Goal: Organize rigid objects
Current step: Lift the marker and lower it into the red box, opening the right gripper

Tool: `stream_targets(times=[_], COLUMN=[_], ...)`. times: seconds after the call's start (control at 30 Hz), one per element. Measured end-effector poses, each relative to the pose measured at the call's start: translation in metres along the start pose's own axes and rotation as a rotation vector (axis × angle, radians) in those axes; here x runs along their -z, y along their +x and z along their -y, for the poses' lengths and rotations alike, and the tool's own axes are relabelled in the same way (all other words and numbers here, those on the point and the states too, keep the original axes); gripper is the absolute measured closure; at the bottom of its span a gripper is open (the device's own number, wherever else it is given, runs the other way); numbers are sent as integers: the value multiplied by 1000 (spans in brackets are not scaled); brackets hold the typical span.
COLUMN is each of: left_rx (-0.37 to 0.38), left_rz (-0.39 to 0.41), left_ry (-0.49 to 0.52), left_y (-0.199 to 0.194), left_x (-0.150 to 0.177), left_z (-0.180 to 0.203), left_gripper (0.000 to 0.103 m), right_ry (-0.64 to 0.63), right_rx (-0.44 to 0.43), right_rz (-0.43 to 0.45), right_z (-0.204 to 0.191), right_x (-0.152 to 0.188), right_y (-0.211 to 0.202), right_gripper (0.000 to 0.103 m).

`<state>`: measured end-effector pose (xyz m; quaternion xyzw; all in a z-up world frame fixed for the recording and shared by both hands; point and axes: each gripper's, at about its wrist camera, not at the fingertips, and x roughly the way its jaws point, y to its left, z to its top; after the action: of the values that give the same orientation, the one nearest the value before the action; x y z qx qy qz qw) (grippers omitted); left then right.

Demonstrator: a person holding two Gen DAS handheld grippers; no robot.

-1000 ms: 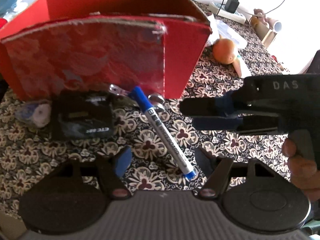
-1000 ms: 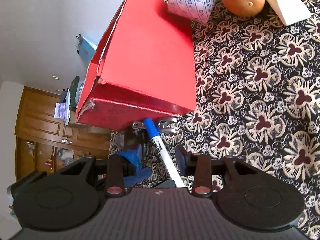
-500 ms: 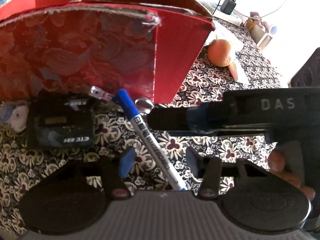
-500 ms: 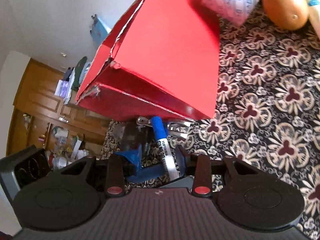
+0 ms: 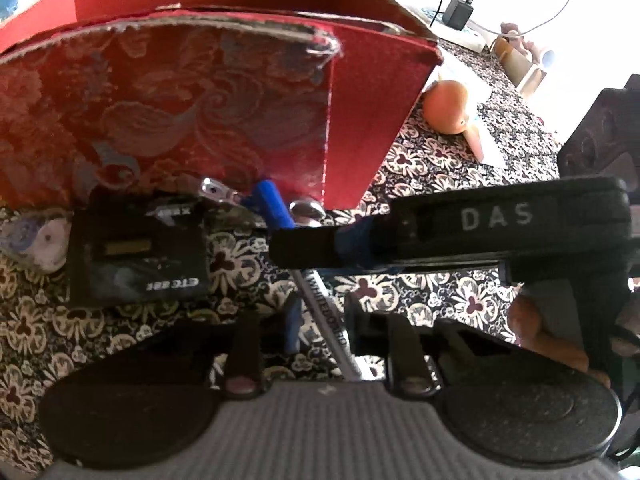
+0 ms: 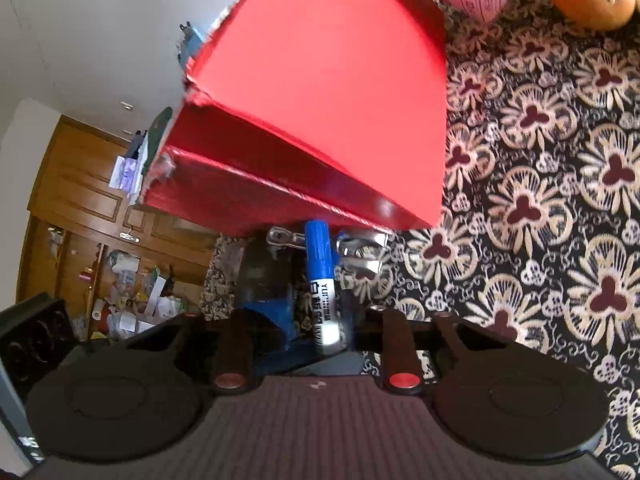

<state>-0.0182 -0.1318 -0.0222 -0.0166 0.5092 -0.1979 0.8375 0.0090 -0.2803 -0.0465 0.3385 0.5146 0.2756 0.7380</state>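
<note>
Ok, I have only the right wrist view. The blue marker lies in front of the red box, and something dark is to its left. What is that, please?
Observer: A flat black device with "ETC" printed on it. It lies left of the marker, close to the red box.
Operator: And does the left gripper already hold the marker?
Observer: Yes. The left gripper has just been closing, and its fingers now press on the marker's white barrel from both sides.

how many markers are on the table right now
1: a blue-capped whiteboard marker lies in front of the red box, beside the black device, gripped by both grippers. Others may be hidden inside the box.
</note>
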Motion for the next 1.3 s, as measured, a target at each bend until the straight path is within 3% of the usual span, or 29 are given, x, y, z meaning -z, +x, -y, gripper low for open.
stream_targets(times=[0.13,0.37,0.57,0.77,1.0,1.13,1.3], left_rx=[-7,-6,57,124,191,193,182], left_rz=[6,2,40,138,271,316,263], left_ry=[33,73,146,253,304,304,259], left_y=[-5,-13,-33,-64,-99,-109,-90], left_x=[3,5,-3,-23,-77,-111,-147], left_z=[2,8,30,57,50,29,-5], left_gripper=[93,94,94,94,94,94,95], right_ry=[-2,10,-14,-84,-230,-278,-252], right_rx=[21,21,34,60,72,120,209], right_rz=[-8,46,142,271,368,334,192], right_z=[-2,-6,-16,-45,-92,-110,-115], right_x=[7,15,14,-5,-55,-92,-130], right_y=[0,-24,-69,-107,-108,-84,-41], right_gripper=[103,103,103,103,103,103,103])
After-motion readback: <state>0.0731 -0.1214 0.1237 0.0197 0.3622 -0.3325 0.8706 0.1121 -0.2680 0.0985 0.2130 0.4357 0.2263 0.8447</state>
